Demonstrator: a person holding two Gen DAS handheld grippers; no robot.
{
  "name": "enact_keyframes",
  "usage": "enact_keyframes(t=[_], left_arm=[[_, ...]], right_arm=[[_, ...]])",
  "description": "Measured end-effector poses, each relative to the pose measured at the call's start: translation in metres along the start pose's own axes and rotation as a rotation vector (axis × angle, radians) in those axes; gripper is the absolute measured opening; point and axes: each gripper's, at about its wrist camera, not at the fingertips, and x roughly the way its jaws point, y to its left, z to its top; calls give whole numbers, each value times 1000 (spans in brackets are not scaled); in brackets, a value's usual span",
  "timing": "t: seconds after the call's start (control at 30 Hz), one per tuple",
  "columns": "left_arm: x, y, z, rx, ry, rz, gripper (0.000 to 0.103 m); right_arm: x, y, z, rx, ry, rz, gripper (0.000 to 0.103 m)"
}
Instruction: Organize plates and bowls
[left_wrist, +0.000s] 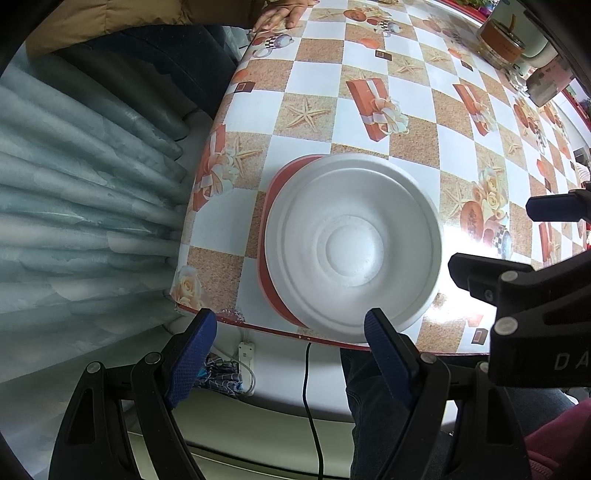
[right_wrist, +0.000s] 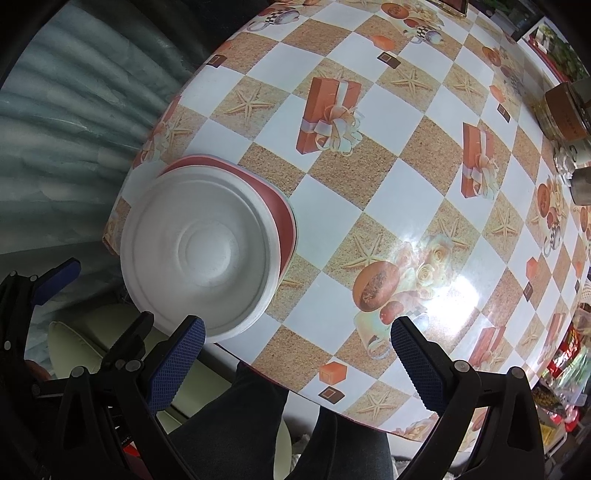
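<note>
A white foam bowl (left_wrist: 354, 247) sits nested on a stack of red plates (left_wrist: 267, 229) near the table's front corner; the same bowl (right_wrist: 201, 251) and red plates (right_wrist: 284, 221) show in the right wrist view. My left gripper (left_wrist: 291, 354) hovers above the table edge, open, with nothing between its blue pads. My right gripper (right_wrist: 295, 358) hangs to the right of the stack, also open and empty. Part of the right gripper's black frame (left_wrist: 517, 295) shows at the right of the left wrist view.
The round table (right_wrist: 406, 184) wears a checked cloth with gift boxes and starfish. A brown jar (right_wrist: 565, 114) and other containers stand at the far right. A person's hand (left_wrist: 284, 14) rests on the far edge. Pale curtains (left_wrist: 74, 184) hang left; a cable (left_wrist: 308, 387) runs below.
</note>
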Motion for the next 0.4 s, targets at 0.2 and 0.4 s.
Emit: enact_keyframes(t=[0.2, 0.4], left_arm=[[1, 4, 1, -7, 8, -2, 85], [-8, 9, 2, -27, -48, -23, 85]], right_arm=[[-1, -1, 1, 4, -1, 1, 101], [-3, 2, 0, -17, -13, -1, 101]])
